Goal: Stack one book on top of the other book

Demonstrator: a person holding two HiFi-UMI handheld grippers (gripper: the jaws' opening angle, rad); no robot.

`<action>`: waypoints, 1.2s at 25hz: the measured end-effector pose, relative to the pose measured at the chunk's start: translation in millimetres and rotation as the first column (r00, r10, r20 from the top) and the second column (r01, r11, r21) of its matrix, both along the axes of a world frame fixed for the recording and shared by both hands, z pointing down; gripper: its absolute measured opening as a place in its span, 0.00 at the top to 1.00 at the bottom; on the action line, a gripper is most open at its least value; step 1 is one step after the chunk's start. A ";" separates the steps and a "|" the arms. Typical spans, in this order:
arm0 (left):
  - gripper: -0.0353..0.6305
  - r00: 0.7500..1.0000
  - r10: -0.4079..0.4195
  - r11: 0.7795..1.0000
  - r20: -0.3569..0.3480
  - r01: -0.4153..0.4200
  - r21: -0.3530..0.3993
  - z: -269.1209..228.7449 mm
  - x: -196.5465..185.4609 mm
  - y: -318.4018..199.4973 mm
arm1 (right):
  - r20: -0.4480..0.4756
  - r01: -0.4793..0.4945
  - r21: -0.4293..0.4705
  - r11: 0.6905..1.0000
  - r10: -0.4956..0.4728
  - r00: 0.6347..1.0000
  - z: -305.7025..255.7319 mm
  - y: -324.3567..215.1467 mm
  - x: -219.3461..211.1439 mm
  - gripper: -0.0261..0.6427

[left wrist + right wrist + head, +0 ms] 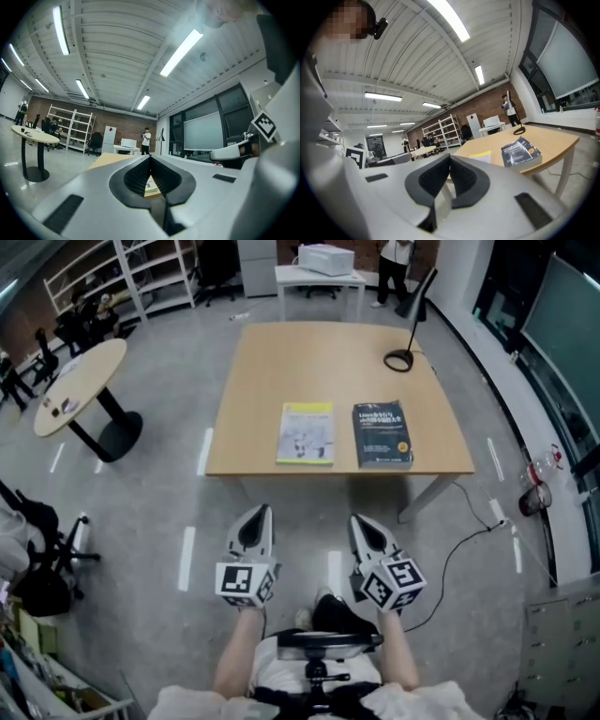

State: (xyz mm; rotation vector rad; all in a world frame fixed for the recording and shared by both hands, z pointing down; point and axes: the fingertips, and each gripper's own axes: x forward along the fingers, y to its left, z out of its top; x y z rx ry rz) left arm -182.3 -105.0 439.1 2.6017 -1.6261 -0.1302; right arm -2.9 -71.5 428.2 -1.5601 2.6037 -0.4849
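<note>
Two books lie side by side near the front edge of a square wooden table (328, 362): a yellow-and-white book (307, 433) on the left and a dark blue book (382, 434) on the right. Both grippers are held short of the table, over the floor. My left gripper (262, 512) is shut and empty, in line with the yellow book (151, 186). My right gripper (359, 520) is also shut and empty, in front of the dark book (520, 151). In the right gripper view the yellow book (480, 156) shows left of the dark one.
A black desk lamp base (400, 359) sits at the table's far right. A round table (80, 381) stands to the left, office chairs (42, 554) at the near left. A cable (459, 540) runs over the floor at right. Shelves and people are at the far end.
</note>
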 end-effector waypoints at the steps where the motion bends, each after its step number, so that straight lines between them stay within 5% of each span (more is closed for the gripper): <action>1: 0.93 1.000 0.003 1.000 0.002 -0.003 -0.003 2.1 2.4 -15.2 | 0.002 -0.003 -0.004 1.000 0.003 1.000 1.6 -14.8 2.1 0.96; 16: 0.93 0.999 -0.002 0.994 0.048 0.007 -0.114 40.6 48.5 -198.5 | 0.022 0.087 -0.090 0.992 -0.086 0.996 35.7 -215.1 26.8 0.96; 25: 0.93 0.997 0.000 0.981 0.076 0.015 -0.195 69.1 51.4 -254.5 | 0.020 0.065 -0.188 0.980 -0.063 0.998 73.7 -266.0 29.7 0.96; 30: 0.93 0.993 0.022 0.971 0.118 0.007 -0.239 97.0 57.1 -283.3 | -0.025 0.128 -0.253 0.959 -0.139 0.990 105.0 -294.2 7.6 0.96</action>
